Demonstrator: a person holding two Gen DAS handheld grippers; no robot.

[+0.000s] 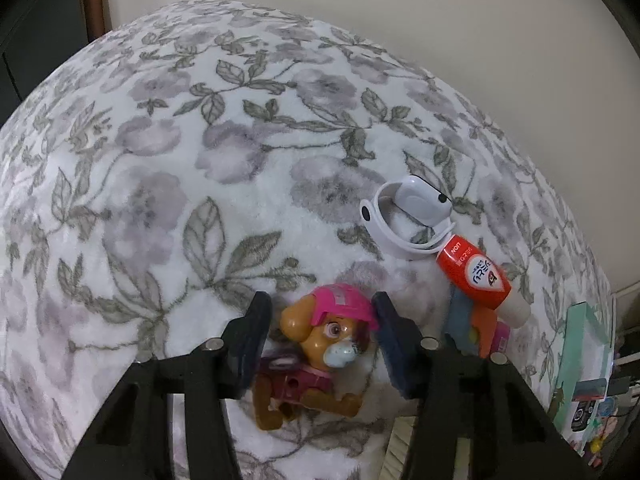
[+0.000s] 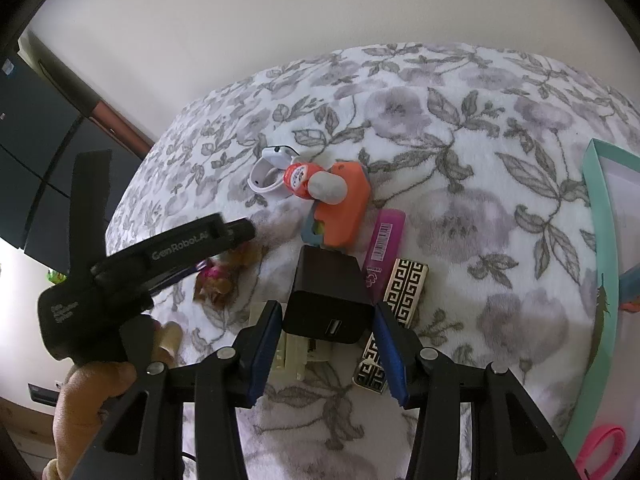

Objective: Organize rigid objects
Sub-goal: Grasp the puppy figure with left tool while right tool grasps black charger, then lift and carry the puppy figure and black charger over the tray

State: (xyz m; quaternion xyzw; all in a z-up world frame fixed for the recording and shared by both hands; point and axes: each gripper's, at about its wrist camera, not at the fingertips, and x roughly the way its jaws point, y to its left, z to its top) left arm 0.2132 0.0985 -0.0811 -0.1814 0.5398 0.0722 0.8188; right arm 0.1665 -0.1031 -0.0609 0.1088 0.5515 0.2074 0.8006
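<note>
The toy dog (image 1: 320, 344) with the pink helmet is lying on its back on the floral blanket (image 1: 160, 184), right between the fingers of the left tongs (image 1: 322, 340). They're spread wide, one finger on each side of its head, not pinching it yet as far as I can tell. Its long axis runs roughly along the tongs' own line, head away from the camera and legs toward it, so I'd guess a straight squeeze across the head is what's coming.

Over on the right, the black charger block (image 2: 328, 300) sits between the fingers of the right tongs (image 2: 326, 344), also wide open, with gaps on both sides. The USB port faces the camera. It seems to rest on some beige piece I can't make out.

Stuff around: a white smartwatch (image 1: 404, 216) touching an orange-red tube (image 1: 476, 274), with an orange toy (image 2: 340, 208) under the tube's cap end. A purple marker (image 2: 384, 248) and a black-and-gold patterned box (image 2: 406, 292) lie just beside the charger. A teal box (image 2: 604, 240) sits off to the right, maybe where things go. The patterned box crowds the right finger a bit.
</note>
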